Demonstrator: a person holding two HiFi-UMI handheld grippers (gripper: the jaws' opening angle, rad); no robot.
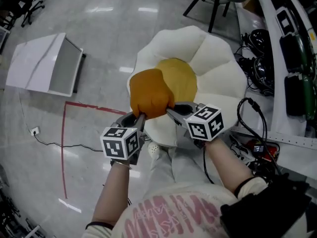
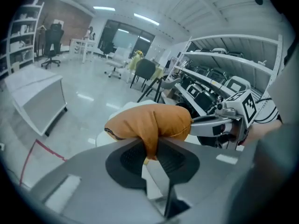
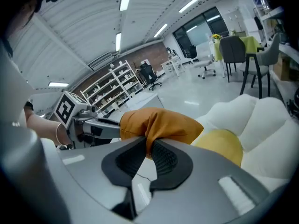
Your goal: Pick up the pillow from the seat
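Observation:
An orange pillow hangs in the air above a white flower-shaped seat with a yellow centre. My left gripper is shut on the pillow's near left edge, my right gripper on its near right edge. In the left gripper view the pillow bulges over my jaws, a fold of its cloth pinched between the pads, and my right gripper comes in from the right. The right gripper view shows the pillow pinched the same way, with the seat behind it.
A white box-like cabinet lies on the glossy floor at the left, with a red tape line near it. Racks with black cables and gear stand at the right. Black chair legs rise beyond the seat.

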